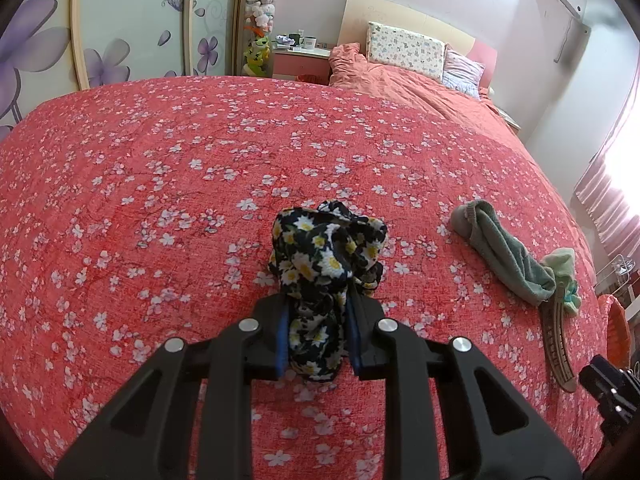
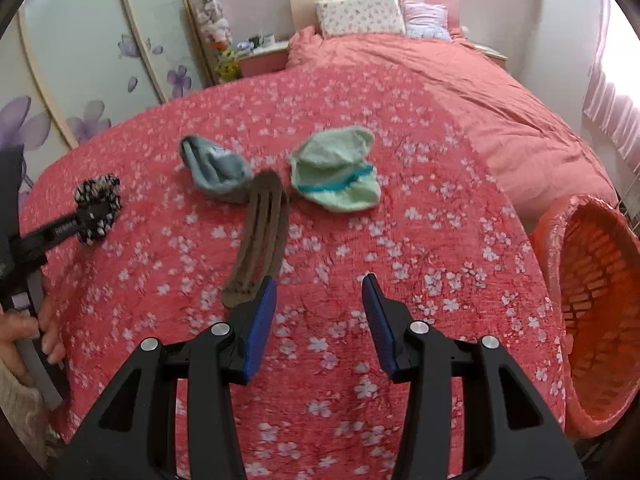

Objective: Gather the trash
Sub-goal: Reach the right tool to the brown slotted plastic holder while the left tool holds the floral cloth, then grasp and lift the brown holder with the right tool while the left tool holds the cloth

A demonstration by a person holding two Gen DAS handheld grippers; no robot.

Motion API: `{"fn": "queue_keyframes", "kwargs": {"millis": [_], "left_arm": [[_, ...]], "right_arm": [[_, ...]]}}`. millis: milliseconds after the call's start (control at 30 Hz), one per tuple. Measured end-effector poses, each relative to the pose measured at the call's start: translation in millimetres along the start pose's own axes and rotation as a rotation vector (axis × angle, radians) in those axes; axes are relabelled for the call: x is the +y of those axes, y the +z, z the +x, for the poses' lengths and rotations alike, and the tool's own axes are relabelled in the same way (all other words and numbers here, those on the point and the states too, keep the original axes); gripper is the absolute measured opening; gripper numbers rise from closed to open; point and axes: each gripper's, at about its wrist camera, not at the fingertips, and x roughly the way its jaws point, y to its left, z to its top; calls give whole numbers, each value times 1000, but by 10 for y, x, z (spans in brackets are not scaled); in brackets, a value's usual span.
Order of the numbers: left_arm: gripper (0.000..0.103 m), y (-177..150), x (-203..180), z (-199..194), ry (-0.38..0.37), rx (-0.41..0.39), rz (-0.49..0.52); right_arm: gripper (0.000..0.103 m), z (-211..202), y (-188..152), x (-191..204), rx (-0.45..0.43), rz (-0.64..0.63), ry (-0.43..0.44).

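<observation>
A dark daisy-print cloth point(image 1: 324, 264) is clamped in the left hand-held gripper point(image 1: 316, 320) above the bed point(image 1: 160, 168). The right hand-held gripper point(image 2: 319, 292) is held open and empty; a grey sock point(image 2: 216, 172), a green sock point(image 2: 336, 176) and a wooden track piece point(image 2: 260, 236) are found ahead, an orange basket point(image 2: 592, 304) alongside.

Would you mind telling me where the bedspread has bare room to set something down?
The widest free patch lies on the flowered bedspread, between the wardrobe doors and the floral cloth in the left tool. Another lies before the open right tool, toward the orange basket. It is crowded around the grey sock, wooden track and green sock.
</observation>
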Motion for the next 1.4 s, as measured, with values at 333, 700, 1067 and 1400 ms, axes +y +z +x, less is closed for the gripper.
{"fn": "queue_keyframes", "kwargs": {"millis": [333, 700, 1067, 1400], "left_arm": [[24, -2, 59, -12, -22, -1, -17], [24, 6, 108, -17, -40, -2, -31], [24, 0, 118, -20, -41, -2, -32], [35, 79, 20, 38, -17, 2, 6]], "right_arm": [[46, 139, 152, 187, -56, 48, 18], [46, 488, 230, 468, -37, -5, -64], [34, 536, 276, 465, -32, -6, -94], [34, 540, 270, 497, -32, -14, -95]]}}
